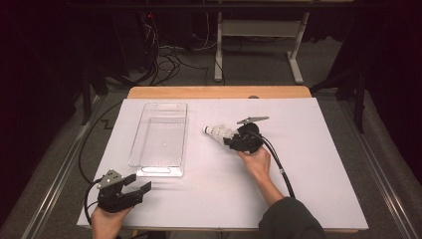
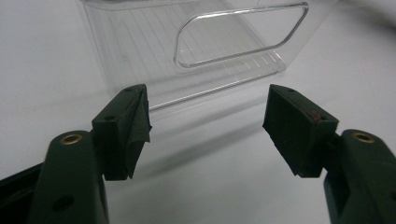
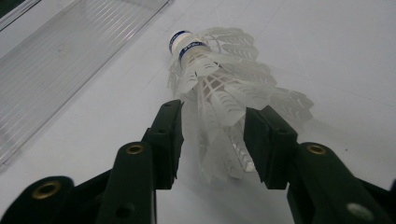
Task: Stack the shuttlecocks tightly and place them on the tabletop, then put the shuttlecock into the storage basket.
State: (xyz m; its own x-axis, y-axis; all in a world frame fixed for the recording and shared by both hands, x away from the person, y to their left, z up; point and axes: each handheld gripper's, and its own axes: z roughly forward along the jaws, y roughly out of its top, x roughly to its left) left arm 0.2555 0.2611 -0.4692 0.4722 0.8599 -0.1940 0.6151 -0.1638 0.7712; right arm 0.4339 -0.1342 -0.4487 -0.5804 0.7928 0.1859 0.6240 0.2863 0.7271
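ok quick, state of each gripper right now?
Left gripper: open, nothing between the jaws, facing the clear tray.
Right gripper: jaws part open around the shuttlecock skirt; whether the pads press it cannot be told.

clear plastic tray (image 1: 160,169): empty, lengthwise, left of table centre, nearer far edge; white sheet (image 1: 308,164): covers table; wooden table edge (image 1: 219,92): far side; floor cables (image 1: 164,59): beyond table

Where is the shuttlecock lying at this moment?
In the high view the shuttlecock lies on the white table, just right of the clear tray, with its feathers between the right tongs.
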